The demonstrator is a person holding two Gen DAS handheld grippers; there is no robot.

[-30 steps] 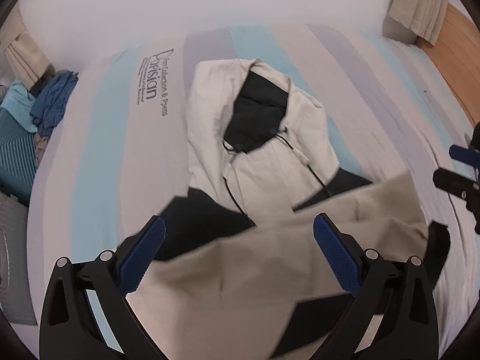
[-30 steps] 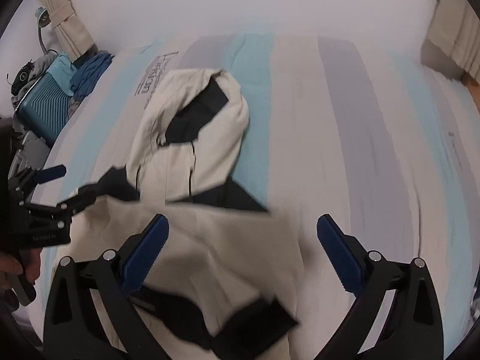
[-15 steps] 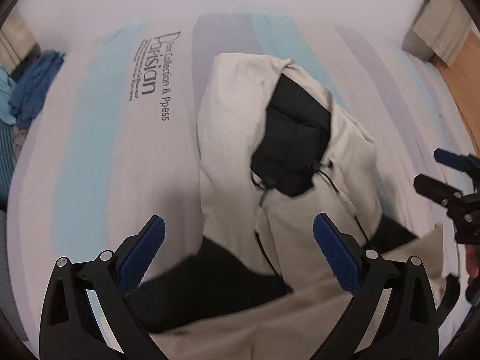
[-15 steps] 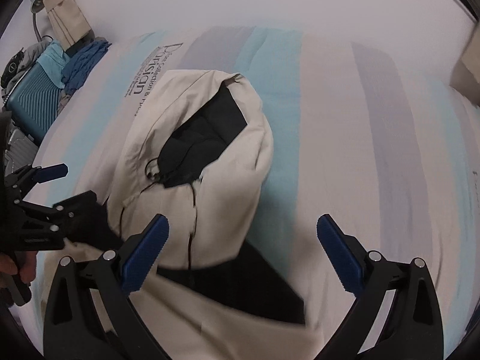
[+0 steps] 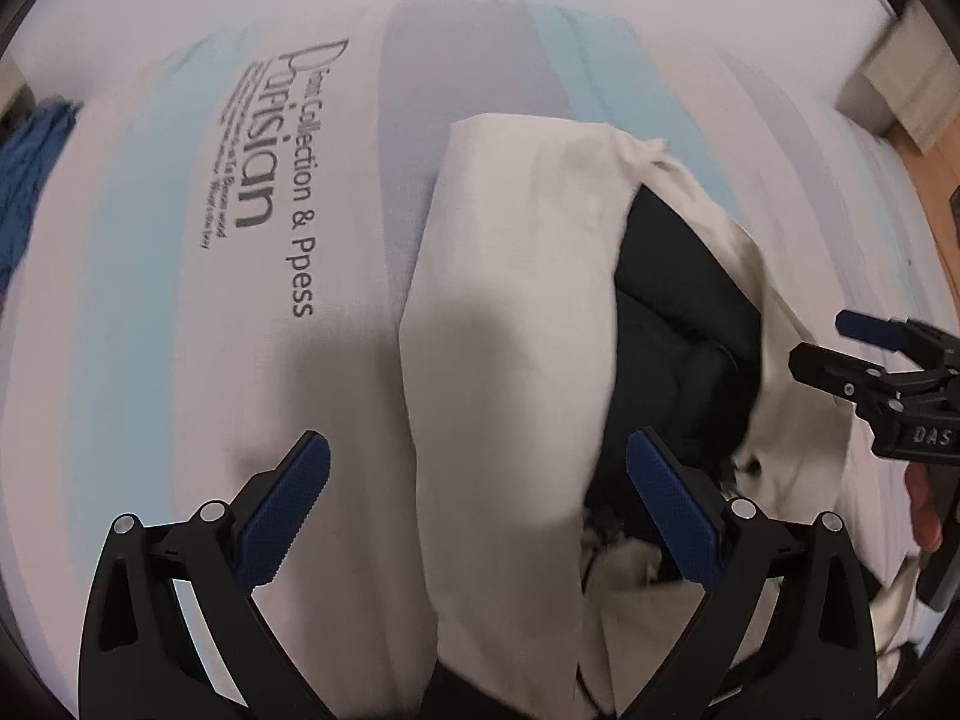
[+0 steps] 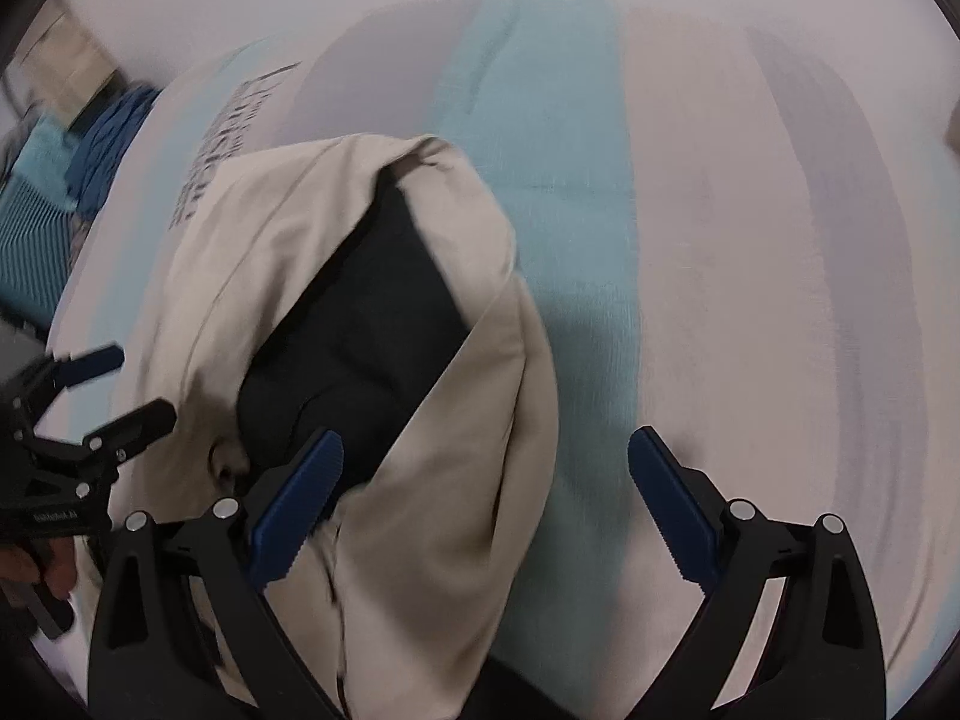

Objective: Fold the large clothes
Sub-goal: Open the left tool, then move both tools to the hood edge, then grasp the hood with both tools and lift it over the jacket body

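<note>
Both pairs of blue-padded fingers gape wide, gripping nothing: the left gripper [image 5: 477,516] hovers low above the cream hooded jacket [image 5: 516,324], the right gripper [image 6: 486,507] over its hood edge. Beyond, the jacket lies crumpled on the striped bedsheet [image 6: 720,240], black lining up.

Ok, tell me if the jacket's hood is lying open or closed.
Open: the hood of the cream jacket gapes, showing its dark lining.
</note>
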